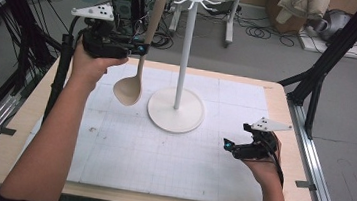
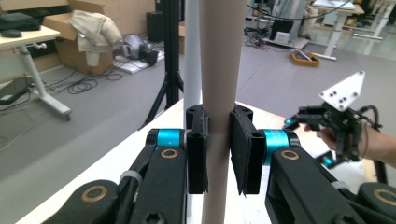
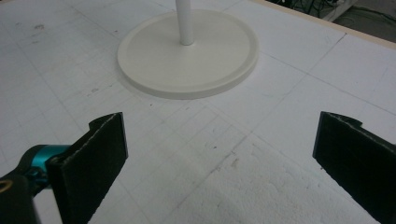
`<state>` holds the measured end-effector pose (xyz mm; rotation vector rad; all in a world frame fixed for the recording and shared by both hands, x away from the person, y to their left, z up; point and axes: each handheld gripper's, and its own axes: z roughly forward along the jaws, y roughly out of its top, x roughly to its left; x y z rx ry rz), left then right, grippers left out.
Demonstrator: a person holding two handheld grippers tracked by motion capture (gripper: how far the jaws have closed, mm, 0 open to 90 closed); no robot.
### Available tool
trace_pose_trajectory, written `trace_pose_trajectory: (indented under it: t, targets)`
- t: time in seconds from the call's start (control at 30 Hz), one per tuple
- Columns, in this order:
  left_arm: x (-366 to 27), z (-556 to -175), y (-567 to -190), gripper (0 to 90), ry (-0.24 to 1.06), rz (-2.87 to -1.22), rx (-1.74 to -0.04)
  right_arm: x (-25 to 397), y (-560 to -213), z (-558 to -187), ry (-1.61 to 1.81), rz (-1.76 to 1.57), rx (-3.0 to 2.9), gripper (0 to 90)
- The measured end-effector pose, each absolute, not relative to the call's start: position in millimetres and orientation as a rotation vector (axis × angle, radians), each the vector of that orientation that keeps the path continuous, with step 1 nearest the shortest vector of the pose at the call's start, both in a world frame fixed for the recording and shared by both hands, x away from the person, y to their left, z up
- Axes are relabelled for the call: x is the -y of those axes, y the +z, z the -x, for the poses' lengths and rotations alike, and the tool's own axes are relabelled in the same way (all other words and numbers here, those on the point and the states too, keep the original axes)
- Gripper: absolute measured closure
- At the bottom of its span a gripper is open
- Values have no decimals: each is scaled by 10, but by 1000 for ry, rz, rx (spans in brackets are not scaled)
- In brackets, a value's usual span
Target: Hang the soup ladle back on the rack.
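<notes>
Left tongs point(image 1: 140, 49) clamp spoon point(image 1: 136, 76) mid-handle, axis near vertical, bowl down; rack point(image 1: 185, 51) hooks just right of handle tip. Right tongs point(image 1: 229, 147) wide open, empty, low on worktop point(image 1: 161, 154)

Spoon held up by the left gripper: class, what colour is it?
The plain beige spoon, with no pattern, shows best in the high view, clamped in the left gripper.

Beige spoon point(image 1: 130, 88), white stand point(image 1: 176, 108), white gridded mat point(image 1: 161, 154), black claws.
</notes>
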<state>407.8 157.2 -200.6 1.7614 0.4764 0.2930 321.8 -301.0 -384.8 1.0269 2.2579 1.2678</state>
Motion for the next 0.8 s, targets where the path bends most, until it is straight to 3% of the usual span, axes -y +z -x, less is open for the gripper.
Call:
trace_pose_trajectory:
  t: [0.8]
  targets:
    - [-1305,-4279,-2077,770,300,-1861,-497,2996,-3844,-3206,1252,-1025,-2246,22]
